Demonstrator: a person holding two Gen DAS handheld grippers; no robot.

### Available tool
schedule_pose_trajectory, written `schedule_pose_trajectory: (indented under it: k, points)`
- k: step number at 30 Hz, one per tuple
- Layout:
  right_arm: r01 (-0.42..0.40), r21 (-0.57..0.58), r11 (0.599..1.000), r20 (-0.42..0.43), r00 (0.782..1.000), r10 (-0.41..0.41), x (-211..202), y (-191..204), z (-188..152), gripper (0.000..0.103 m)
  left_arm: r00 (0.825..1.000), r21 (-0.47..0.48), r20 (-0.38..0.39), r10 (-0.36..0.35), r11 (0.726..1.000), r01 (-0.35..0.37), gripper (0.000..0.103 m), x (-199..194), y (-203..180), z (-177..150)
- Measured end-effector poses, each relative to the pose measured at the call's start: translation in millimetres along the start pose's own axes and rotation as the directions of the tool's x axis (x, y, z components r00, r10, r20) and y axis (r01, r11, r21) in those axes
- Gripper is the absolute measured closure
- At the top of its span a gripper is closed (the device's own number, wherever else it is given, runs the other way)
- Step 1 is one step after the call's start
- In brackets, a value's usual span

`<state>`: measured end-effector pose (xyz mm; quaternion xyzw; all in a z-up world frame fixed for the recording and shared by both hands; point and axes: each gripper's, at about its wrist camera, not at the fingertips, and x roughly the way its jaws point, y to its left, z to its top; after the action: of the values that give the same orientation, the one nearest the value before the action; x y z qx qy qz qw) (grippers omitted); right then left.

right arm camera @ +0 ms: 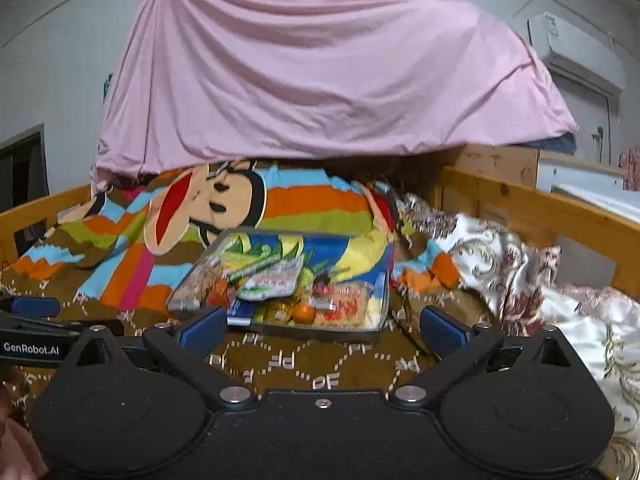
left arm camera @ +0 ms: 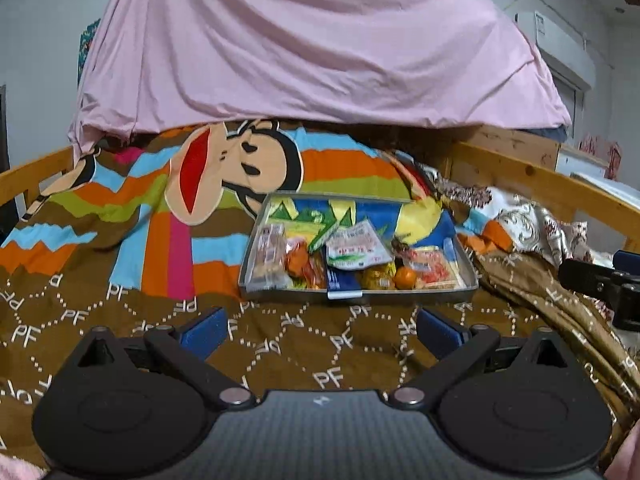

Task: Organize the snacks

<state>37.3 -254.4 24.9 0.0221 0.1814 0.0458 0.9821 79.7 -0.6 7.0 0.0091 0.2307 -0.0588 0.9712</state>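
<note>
Snack tray (left arm camera: 256, 240), long axis crosswise, level

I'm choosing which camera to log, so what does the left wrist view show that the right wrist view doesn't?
Only the left wrist view shows the left tool head-on, open and empty, with the tray square-on and sharp. Only the right wrist view shows the right tool, also open, plus the "GenRobot.AI" lettering on the other tool's side. Both share the snack tray, its small orange fruit, the striped cartoon blanket and the pink sheet.
</note>
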Motion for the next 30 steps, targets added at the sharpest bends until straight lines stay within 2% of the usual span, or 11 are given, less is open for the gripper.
schedule_pose_trajectory:
  k: [9, 30]
  points:
    - [0.019, 0.024, 1.000, -0.117, 0.993, -0.017, 20.1, 0.1, -12.4, 0.001, 0.996, 0.005, -0.084, 0.038, 0.999, -0.037, 0.001, 10.9, 0.9, -6.2]
    - [0.025, 0.012, 1.000, -0.225, 0.974, -0.021, 41.2, 2.7, -23.8, 0.001, 0.976, 0.025, -0.198, 0.087, 0.996, -0.084, 0.001, 28.3, 4.0, -11.2]
